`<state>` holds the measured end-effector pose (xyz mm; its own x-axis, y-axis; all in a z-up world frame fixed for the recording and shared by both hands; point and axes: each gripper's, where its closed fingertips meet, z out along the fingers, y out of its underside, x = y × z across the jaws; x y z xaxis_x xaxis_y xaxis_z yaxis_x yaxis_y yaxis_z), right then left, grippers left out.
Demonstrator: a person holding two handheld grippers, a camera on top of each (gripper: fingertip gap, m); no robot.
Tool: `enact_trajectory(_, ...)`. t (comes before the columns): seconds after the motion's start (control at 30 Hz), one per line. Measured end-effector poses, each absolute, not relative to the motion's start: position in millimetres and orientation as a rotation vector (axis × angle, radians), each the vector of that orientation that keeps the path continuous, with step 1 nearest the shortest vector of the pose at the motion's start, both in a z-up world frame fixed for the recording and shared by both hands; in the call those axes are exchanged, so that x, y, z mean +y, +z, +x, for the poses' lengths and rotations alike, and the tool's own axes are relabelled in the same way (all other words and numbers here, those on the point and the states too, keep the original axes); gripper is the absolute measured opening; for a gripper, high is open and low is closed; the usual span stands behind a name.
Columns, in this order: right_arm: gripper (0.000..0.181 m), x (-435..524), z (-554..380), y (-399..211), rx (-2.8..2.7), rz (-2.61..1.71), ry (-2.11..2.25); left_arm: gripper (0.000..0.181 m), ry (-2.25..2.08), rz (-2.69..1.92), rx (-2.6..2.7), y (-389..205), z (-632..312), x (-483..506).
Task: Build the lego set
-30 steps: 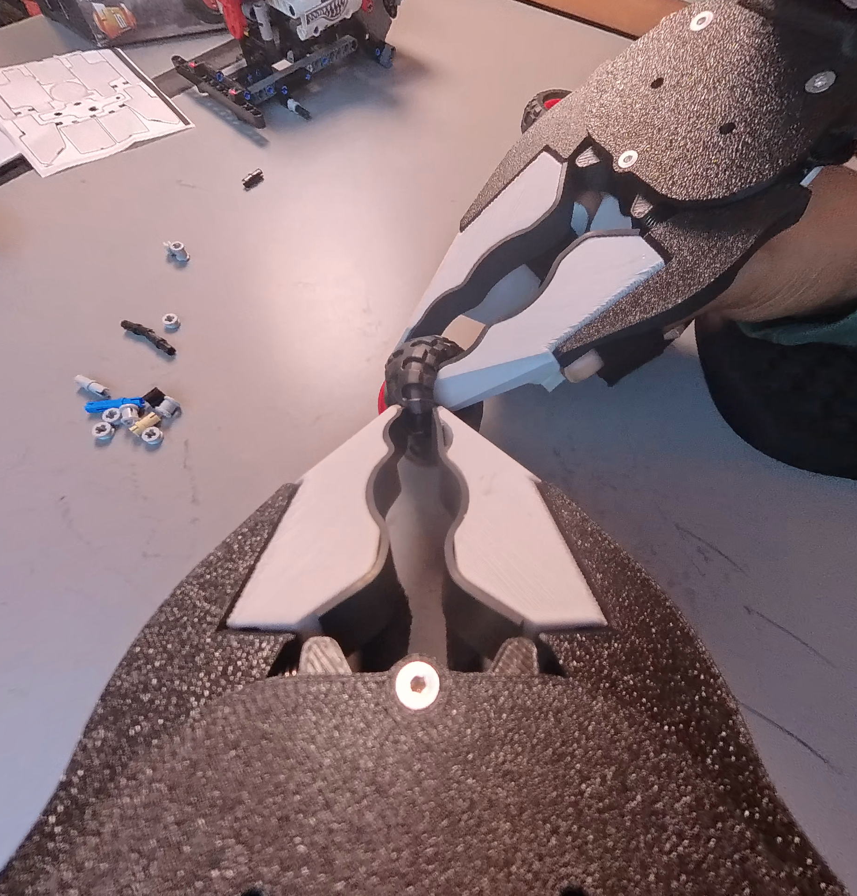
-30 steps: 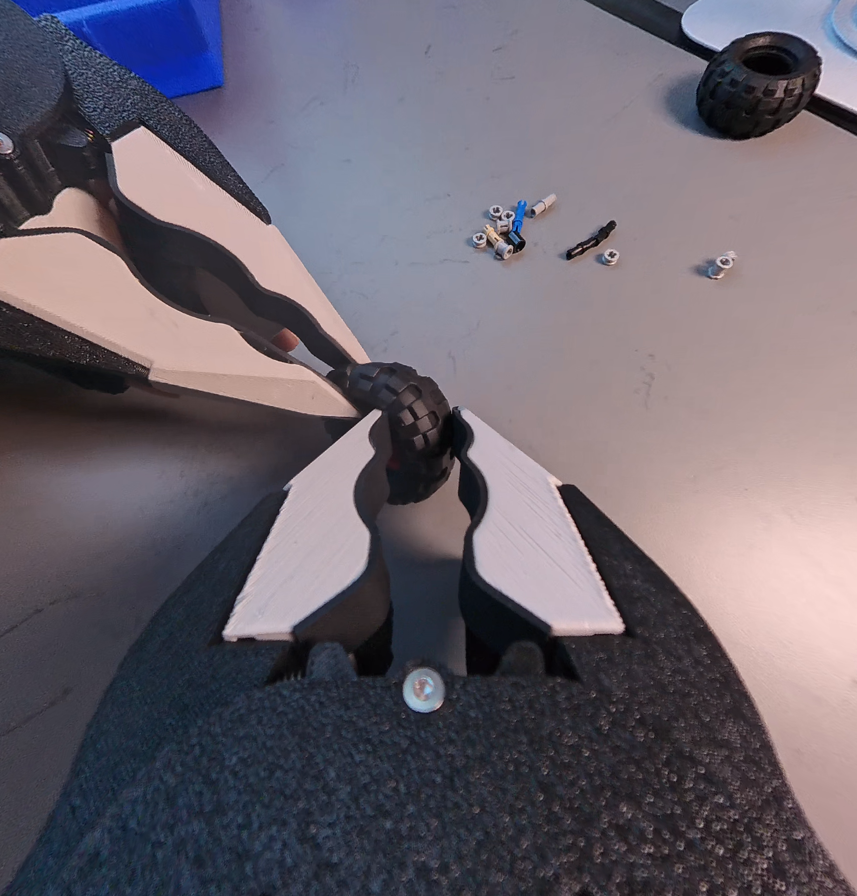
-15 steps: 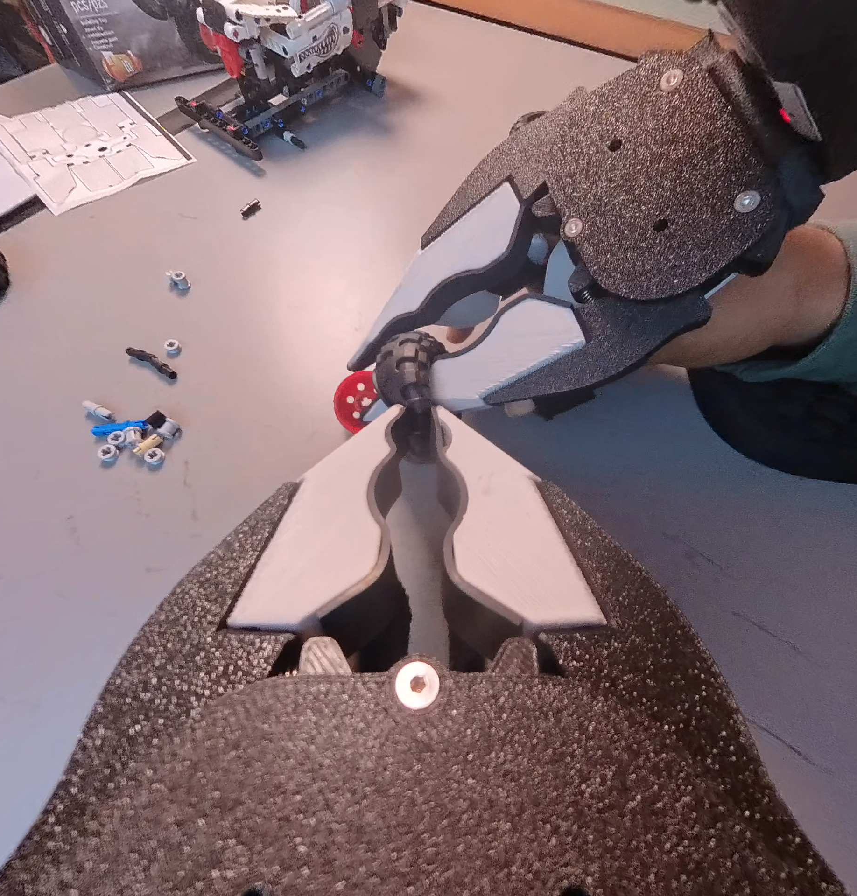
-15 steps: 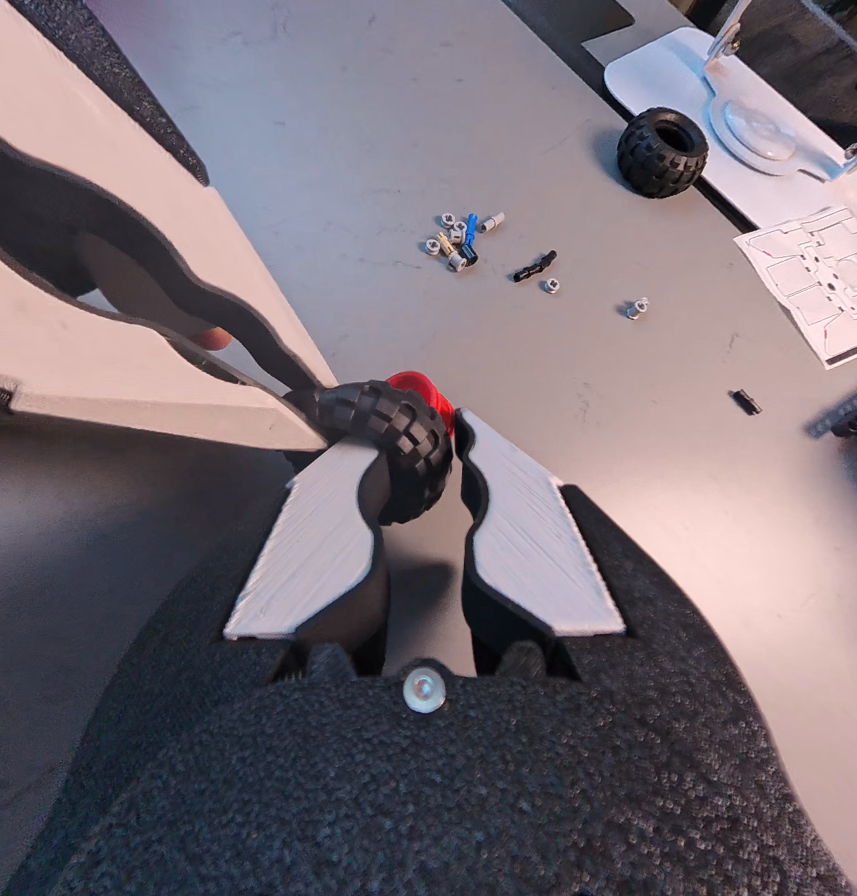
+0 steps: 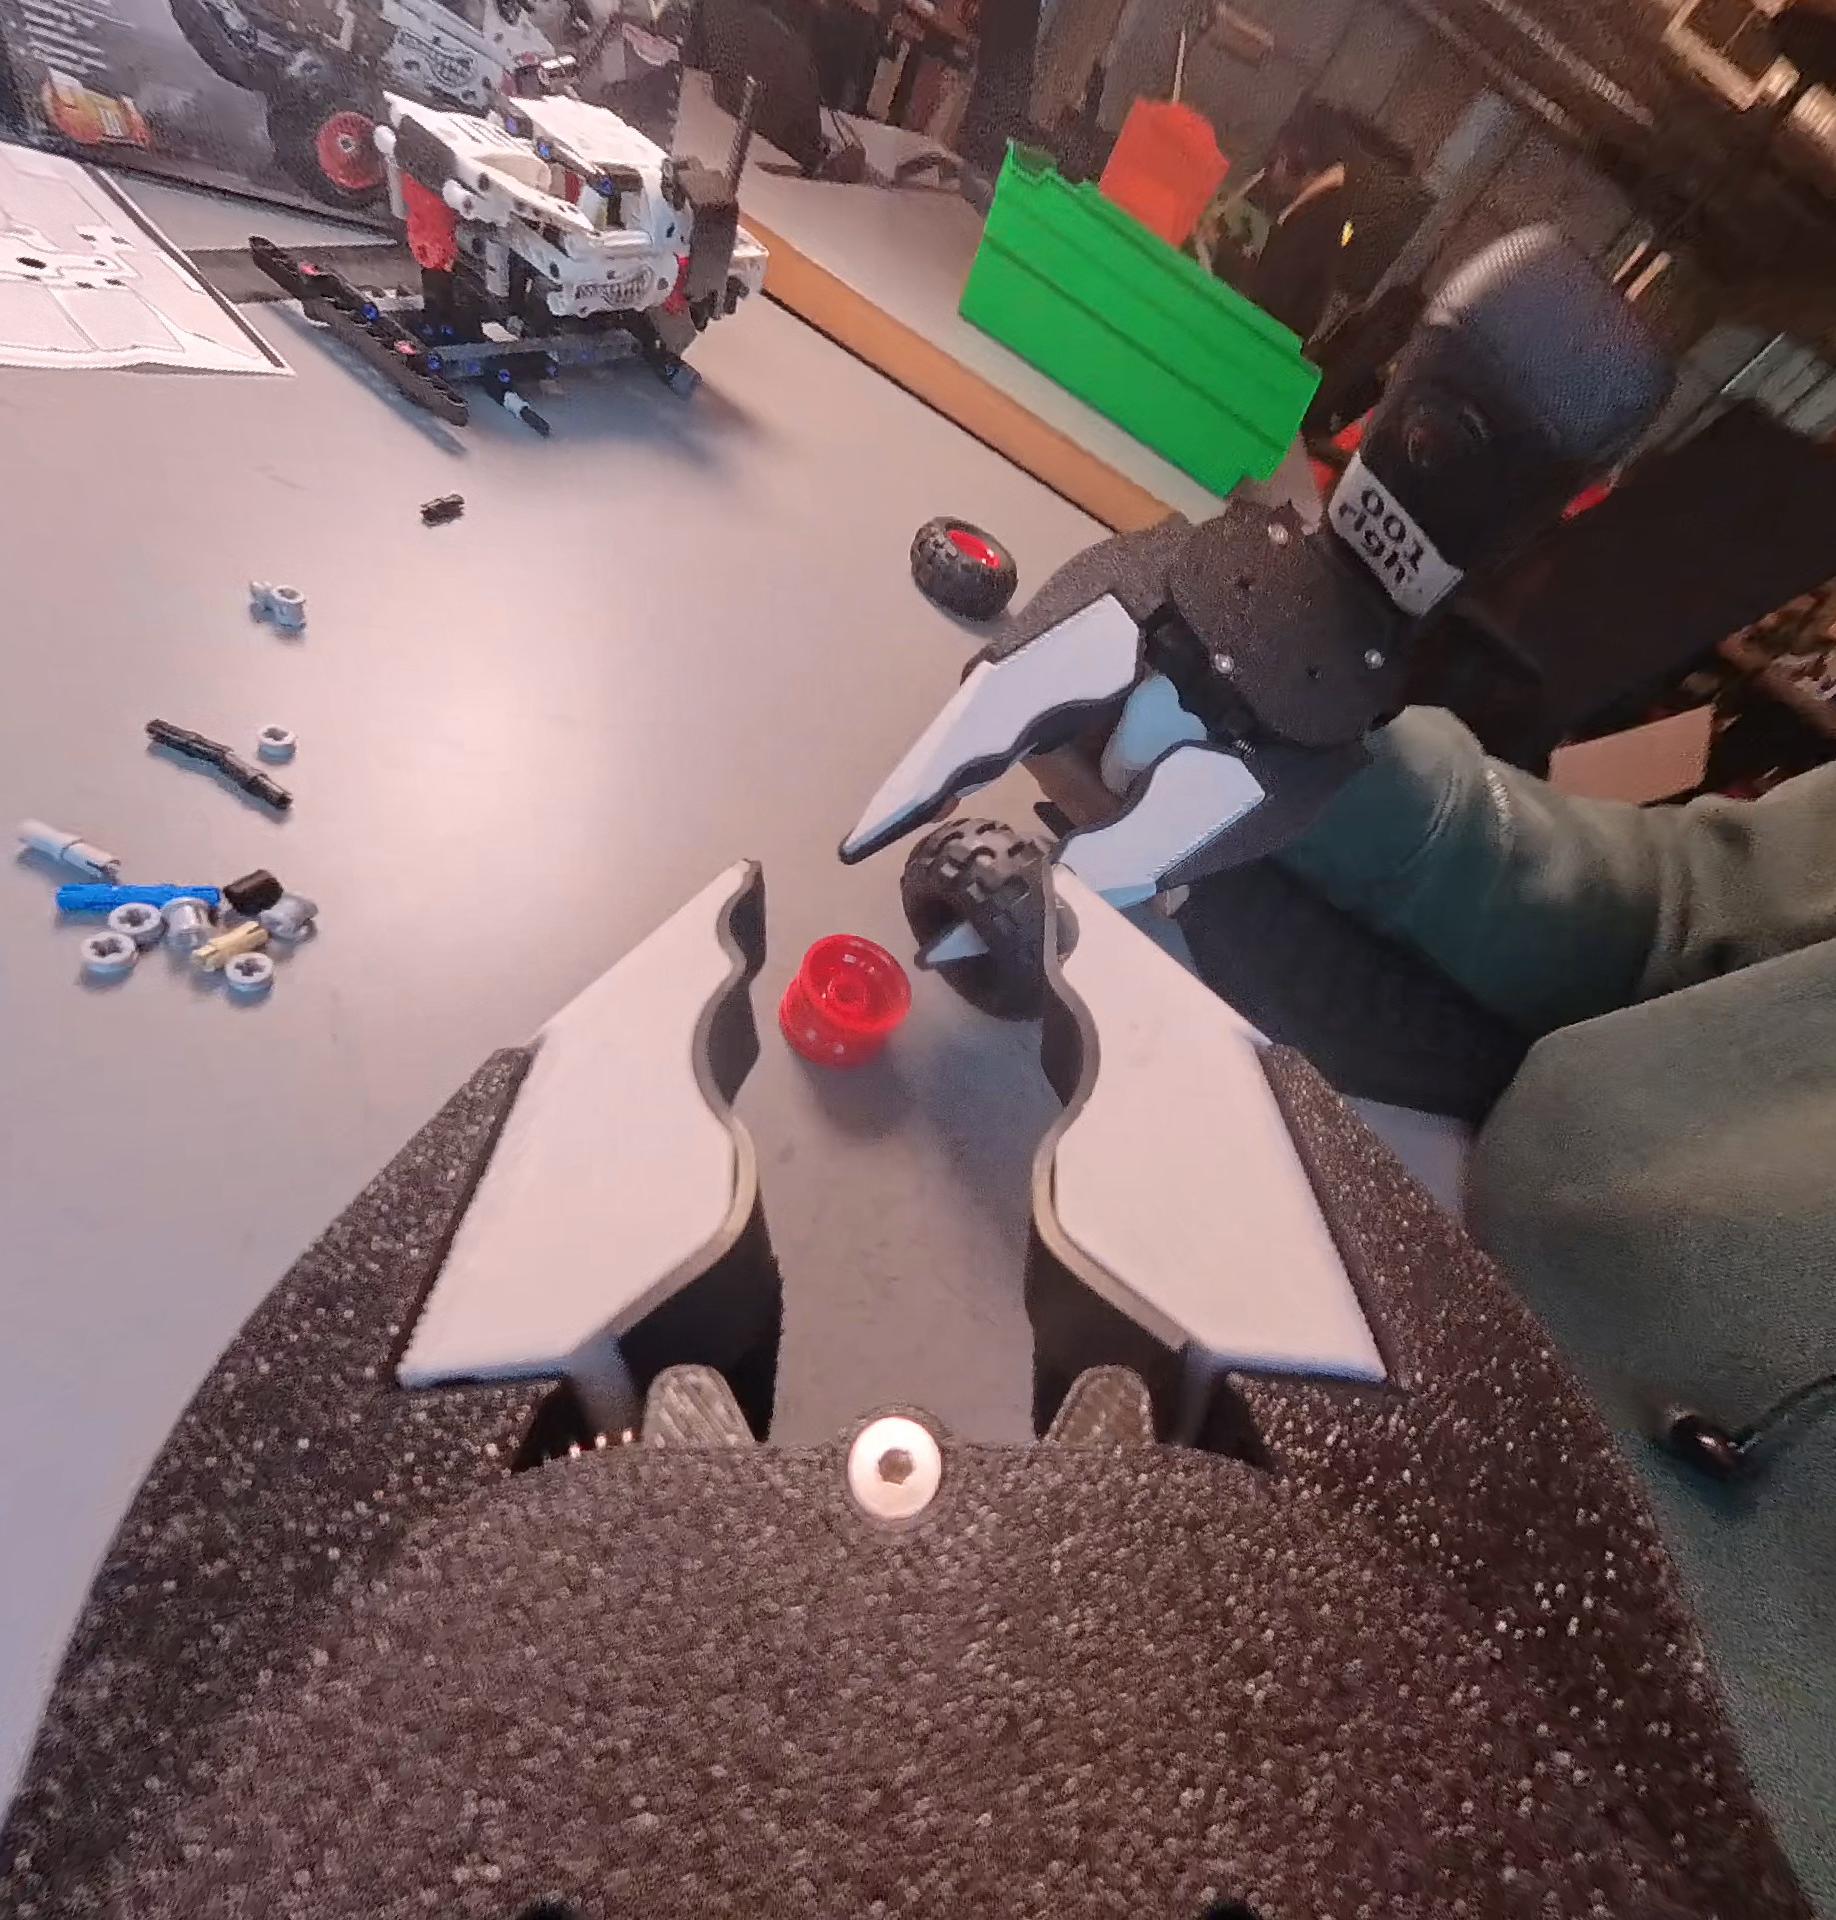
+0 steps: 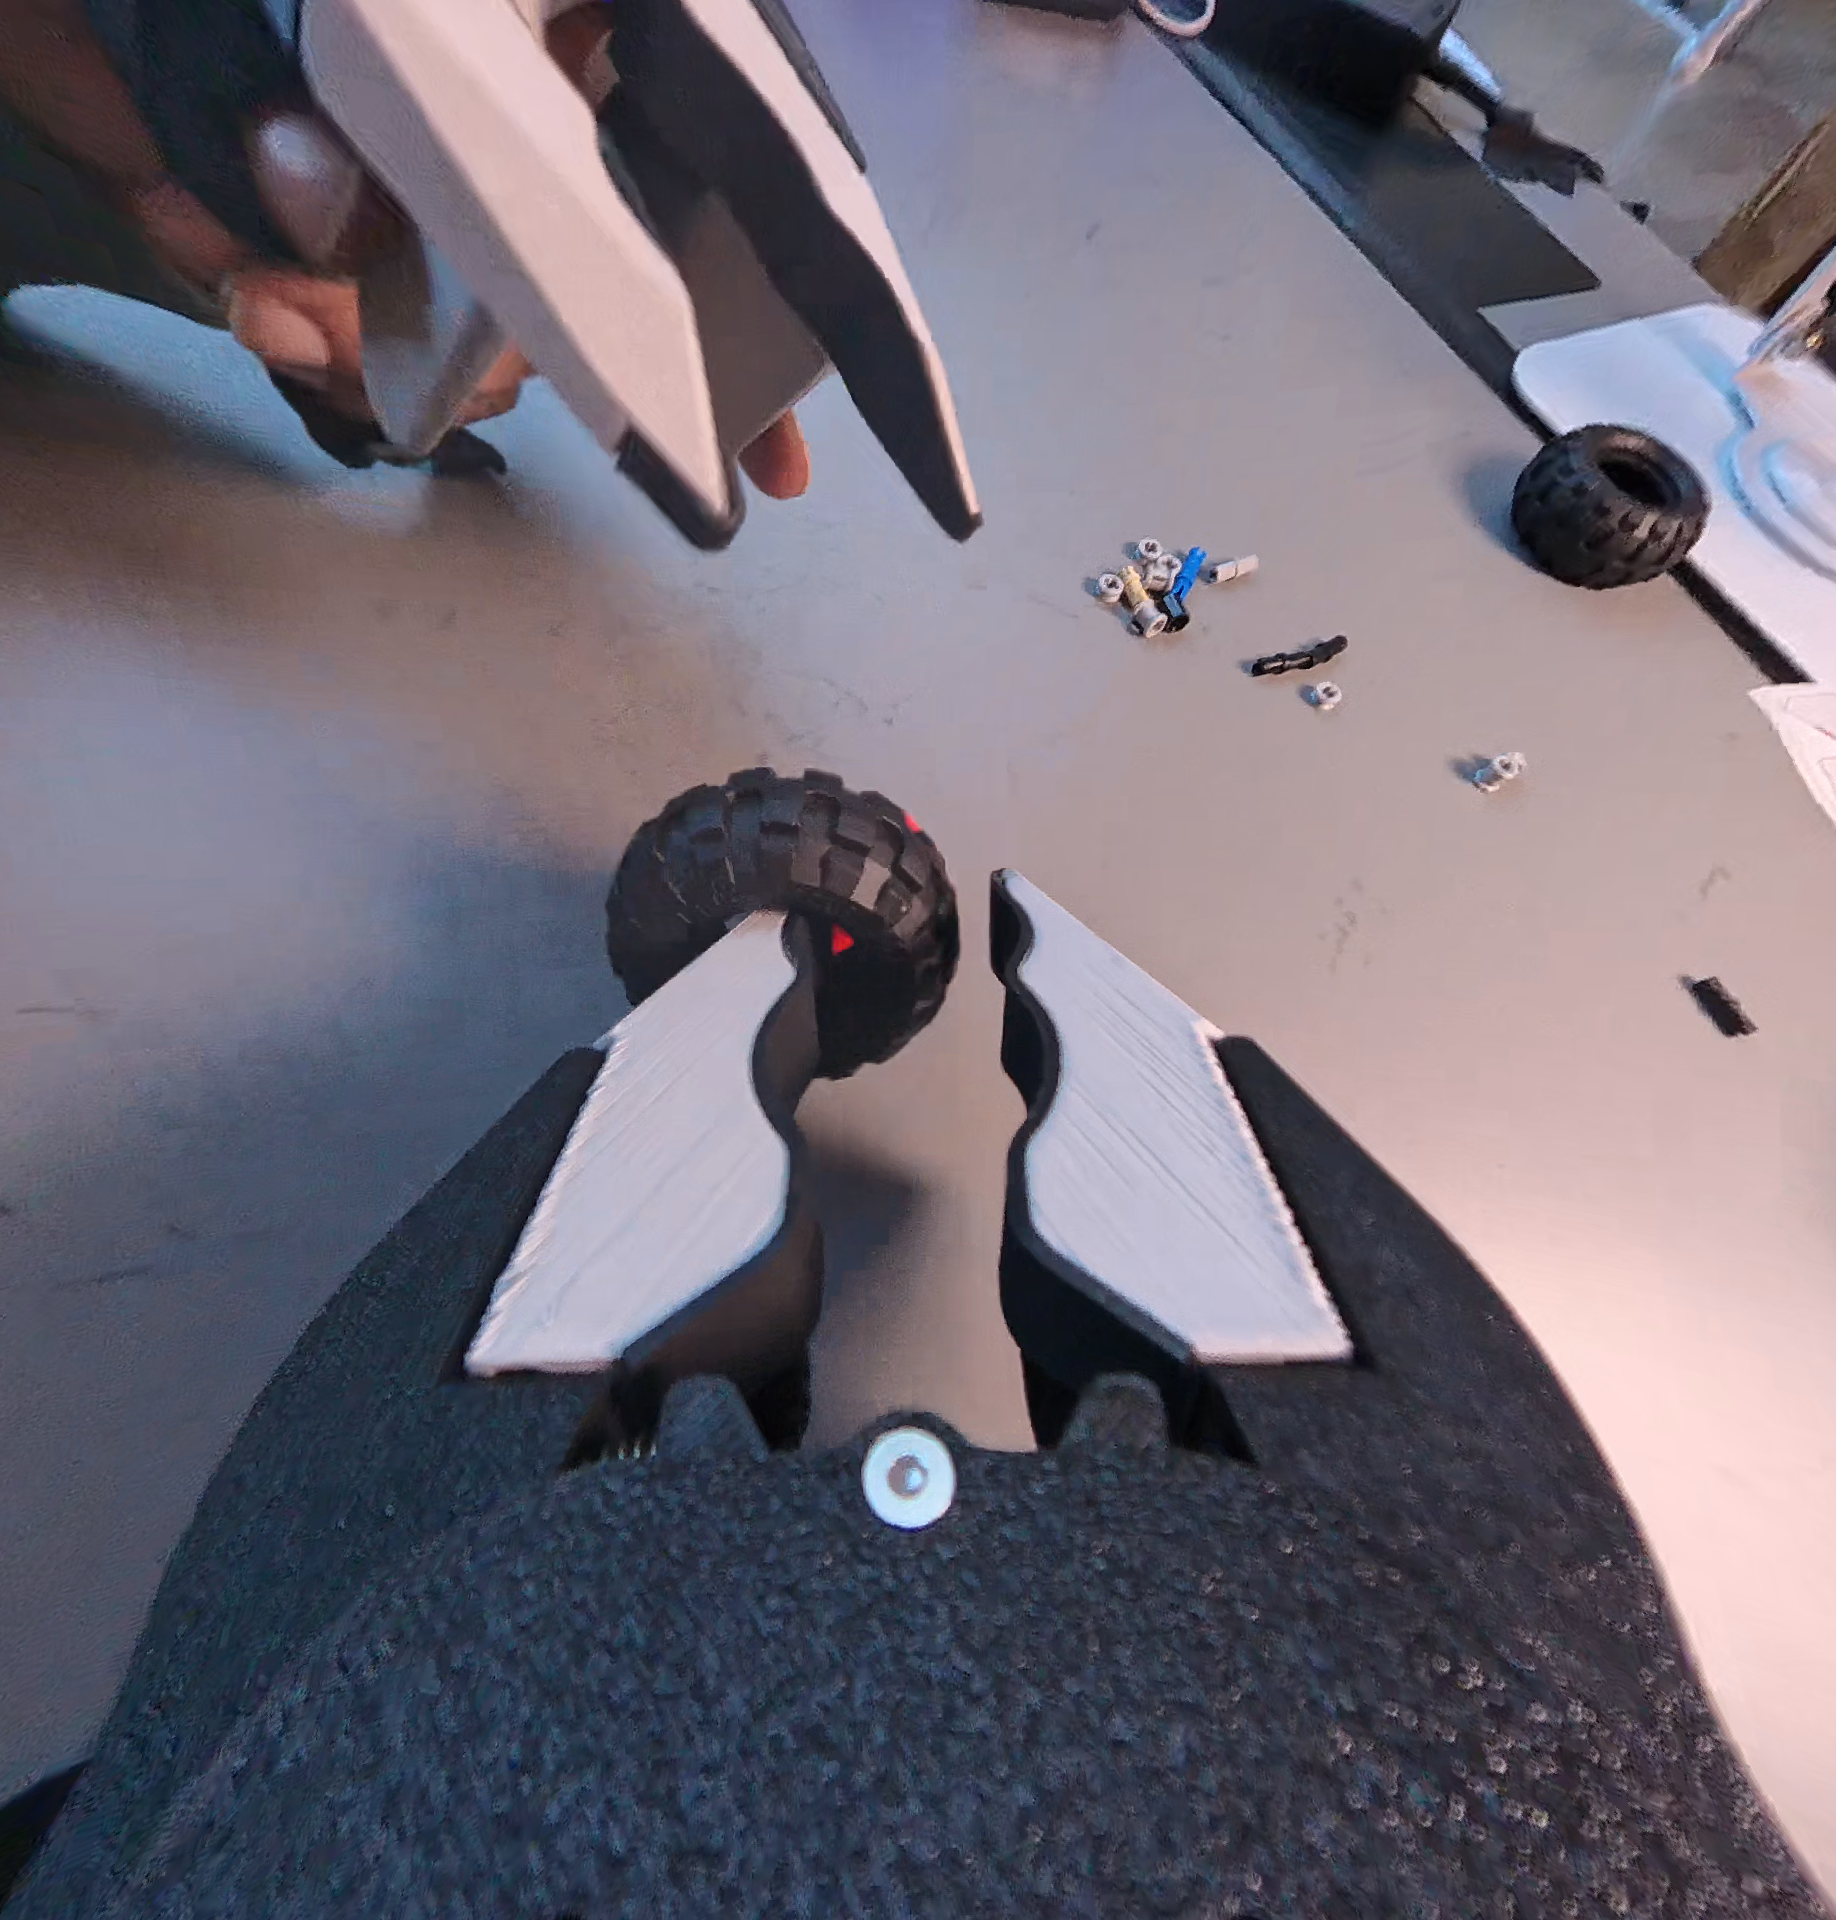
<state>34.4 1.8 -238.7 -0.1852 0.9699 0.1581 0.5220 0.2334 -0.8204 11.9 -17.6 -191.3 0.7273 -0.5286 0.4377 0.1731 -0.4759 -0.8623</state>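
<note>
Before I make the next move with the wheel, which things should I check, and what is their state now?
1. Left gripper empty and open: ok, jaws wide apart.
2. Right gripper free of the black tyre: not ok, it is open but one finger seems hooked inside the tyre.
3. Red rim within reach: ok, it lies alone on the table, just ahead of the left fingers.
4. Tyre fitted on the rim: not ok, they sit side by side.
5. Tyre resting on the table: cannot tell.
6. Small parts out of the way: ok, off to one side.
</note>
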Motion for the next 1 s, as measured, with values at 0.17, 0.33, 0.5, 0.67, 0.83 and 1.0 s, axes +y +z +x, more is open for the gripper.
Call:
enact_trajectory(0.17, 0.020, -0.3, 42.2, -207.3, -1.720, -1.265, 1.021, 0.048, -0.943, -1.931, 0.226, -198.1, 7.9, -18.7)
enact_trajectory(0.33, 0.019, 26.6, 54.4, -194.9, -1.588, -1.372, 1.083, 0.050, -0.604, -2.093, 0.495, -233.1, 29.2, -17.2)
enact_trajectory(0.5, 0.019, 42.9, 57.6, -206.7, -1.582, -1.465, 0.961, 0.052, -0.286, -2.188, 0.701, -263.5, 35.8, -7.3)
enact_trajectory(0.67, 0.019, 47.6, 60.6, -203.3, -1.555, -1.480, 0.948, 0.029, -0.180, -2.114, 0.701, -236.2, 23.7, -6.1)
enact_trajectory(0.83, 0.019, 53.5, 66.6, -200.3, -1.515, -1.501, 0.941, 0.030, 0.291, -1.941, 0.275, -119.8, -111.2, -45.1)
enact_trajectory(1.0, 0.019, 54.7, 63.6, -202.0, -1.498, -1.541, 0.953, 0.030, 0.702, -2.116, -0.217, -82.4, -290.6, -147.1)
